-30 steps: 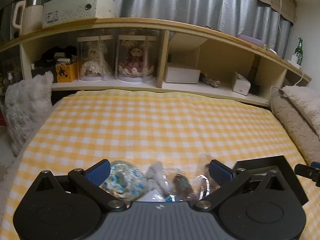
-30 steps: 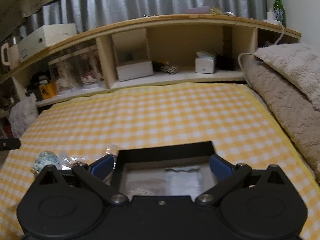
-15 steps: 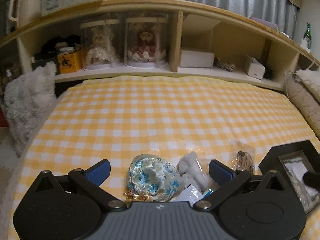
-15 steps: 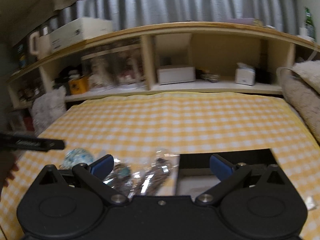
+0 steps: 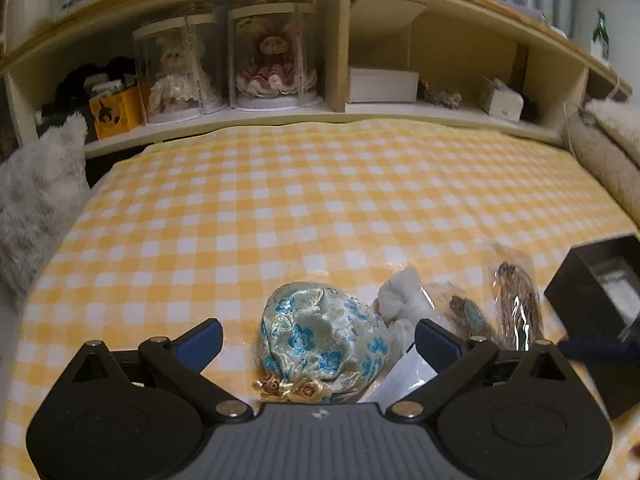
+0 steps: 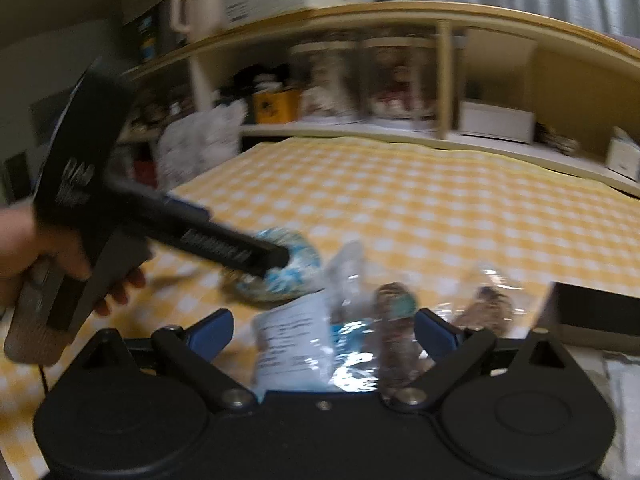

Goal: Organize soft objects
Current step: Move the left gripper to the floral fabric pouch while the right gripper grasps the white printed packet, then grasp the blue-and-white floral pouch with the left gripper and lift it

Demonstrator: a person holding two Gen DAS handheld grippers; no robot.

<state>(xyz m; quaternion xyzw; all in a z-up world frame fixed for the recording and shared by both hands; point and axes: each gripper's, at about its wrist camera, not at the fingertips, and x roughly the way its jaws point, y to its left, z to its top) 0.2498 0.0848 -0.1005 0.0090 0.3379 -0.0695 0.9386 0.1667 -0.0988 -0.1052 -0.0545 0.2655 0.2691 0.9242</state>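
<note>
A blue-flowered silk pouch [image 5: 324, 340] with gold rosettes lies on the yellow checked cloth, between the open fingers of my left gripper [image 5: 318, 338]. Beside it lie a white soft lump [image 5: 402, 300] and clear plastic packets [image 5: 516, 304] with small brown items. In the right wrist view my right gripper [image 6: 324, 330] is open over a clear packet with a white label [image 6: 296, 336]; the pouch [image 6: 288, 268] lies further left, under the left gripper's finger [image 6: 224, 240]. A black box [image 5: 600, 300] stands at the right.
A wooden shelf [image 5: 340, 112] with boxed dolls, white boxes and a yellow box runs along the far edge. A fluffy white cushion [image 5: 36, 204] sits left, beige blankets [image 5: 604, 152] right. The person's hand [image 6: 36, 248] holds the left gripper.
My left gripper has moved forward and lower, so the pouch now lies between its fingers. My right gripper has swung left from the black box to the plastic packets.
</note>
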